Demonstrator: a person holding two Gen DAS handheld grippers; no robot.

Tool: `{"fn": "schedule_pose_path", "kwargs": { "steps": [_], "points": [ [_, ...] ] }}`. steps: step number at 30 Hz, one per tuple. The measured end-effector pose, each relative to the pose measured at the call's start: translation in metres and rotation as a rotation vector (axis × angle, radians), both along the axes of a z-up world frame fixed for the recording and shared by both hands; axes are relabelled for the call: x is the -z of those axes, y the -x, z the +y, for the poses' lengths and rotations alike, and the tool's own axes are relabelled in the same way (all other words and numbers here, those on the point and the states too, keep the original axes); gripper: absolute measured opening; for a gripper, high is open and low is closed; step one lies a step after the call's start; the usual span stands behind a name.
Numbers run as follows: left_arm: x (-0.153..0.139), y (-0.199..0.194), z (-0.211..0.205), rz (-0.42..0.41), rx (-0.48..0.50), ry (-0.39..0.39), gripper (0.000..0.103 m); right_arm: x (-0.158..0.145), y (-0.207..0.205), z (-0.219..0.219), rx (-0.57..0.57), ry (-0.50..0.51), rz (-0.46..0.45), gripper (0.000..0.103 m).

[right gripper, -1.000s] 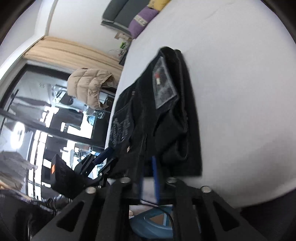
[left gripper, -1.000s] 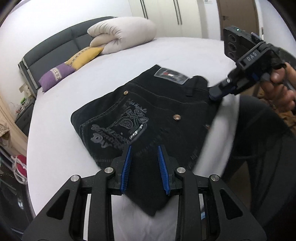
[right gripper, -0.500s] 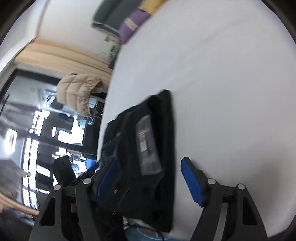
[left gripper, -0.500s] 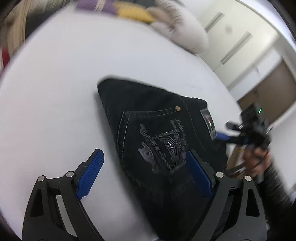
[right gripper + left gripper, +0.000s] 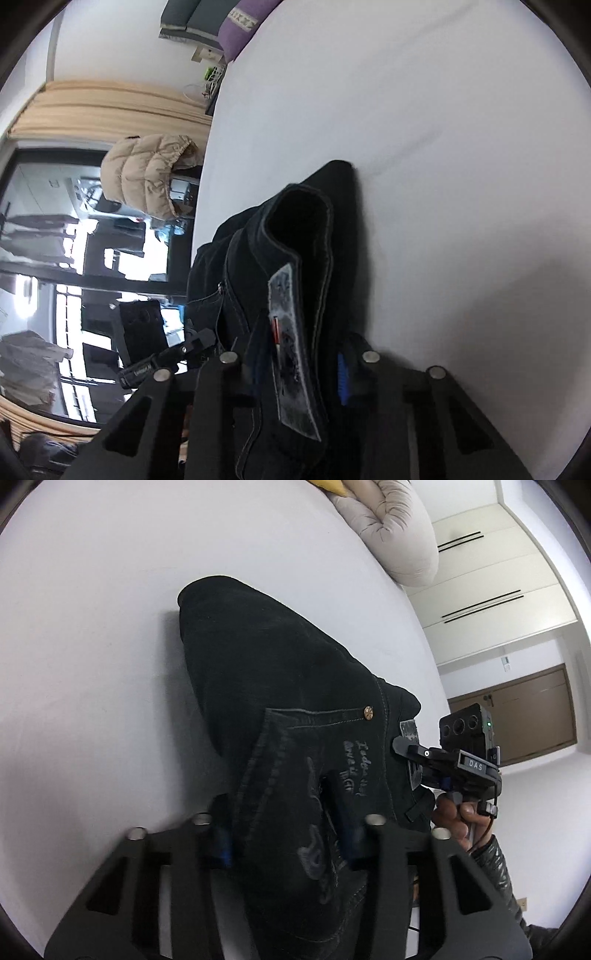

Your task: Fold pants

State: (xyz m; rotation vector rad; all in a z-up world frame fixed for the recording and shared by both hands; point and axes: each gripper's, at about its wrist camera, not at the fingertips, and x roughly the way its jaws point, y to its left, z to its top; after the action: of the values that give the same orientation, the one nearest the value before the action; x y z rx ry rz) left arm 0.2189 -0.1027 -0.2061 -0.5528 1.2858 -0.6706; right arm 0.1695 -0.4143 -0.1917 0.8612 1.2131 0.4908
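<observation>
The folded black pants [image 5: 280,709] lie on the white bed, with an embroidered back pocket and a copper rivet facing up. My left gripper [image 5: 284,838] straddles the near edge of the folded stack, its blue pads on either side and closed on the cloth. My right gripper [image 5: 299,365] grips the waistband end, where the leather label [image 5: 291,354] shows between its fingers. In the left wrist view the right gripper [image 5: 417,760] sits at the pants' right edge. The pants [image 5: 295,236] bulge upward between the two grippers.
The white bed sheet [image 5: 92,646] spreads to the left and far side. A beige rolled duvet [image 5: 391,528] lies at the head. A purple pillow [image 5: 243,26] and a tan puffer jacket [image 5: 147,173] are beyond the bed edge. Wardrobe doors [image 5: 498,602] stand at the right.
Both grippers opened wide, moved onto opposite ends of the folded pants and closed on them. The stack now bunches up between them.
</observation>
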Motion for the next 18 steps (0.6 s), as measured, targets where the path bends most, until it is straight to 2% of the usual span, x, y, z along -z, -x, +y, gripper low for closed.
{"fn": "schedule_pose_path", "kwargs": {
  "steps": [2,4,8,11,13,16,18],
  "points": [
    [-0.002,-0.001,0.004,0.006,0.002,0.024,0.025,-0.006,0.001,0.003,0.007,0.009,-0.01,0.022],
    [-0.005,-0.005,0.009,0.003,0.007,0.036,0.019,-0.018,0.0,0.006,0.008,0.009,-0.042,0.02],
    [-0.032,-0.023,0.025,-0.056,0.01,0.069,0.017,-0.049,-0.014,0.021,-0.014,0.016,-0.112,0.019],
    [-0.058,-0.051,0.045,-0.129,0.004,0.048,0.017,-0.064,-0.039,0.033,-0.023,0.0,-0.143,0.019],
    [-0.073,-0.074,0.061,-0.193,0.004,0.001,0.017,-0.068,-0.066,0.045,-0.032,-0.009,-0.159,0.019],
    [-0.077,-0.102,0.082,-0.21,-0.011,-0.028,0.017,-0.065,-0.106,0.063,-0.038,-0.024,-0.154,0.019],
    [-0.068,-0.122,0.099,-0.196,-0.027,-0.037,0.017,-0.057,-0.129,0.074,-0.043,-0.033,-0.139,0.019]
  ]
}}
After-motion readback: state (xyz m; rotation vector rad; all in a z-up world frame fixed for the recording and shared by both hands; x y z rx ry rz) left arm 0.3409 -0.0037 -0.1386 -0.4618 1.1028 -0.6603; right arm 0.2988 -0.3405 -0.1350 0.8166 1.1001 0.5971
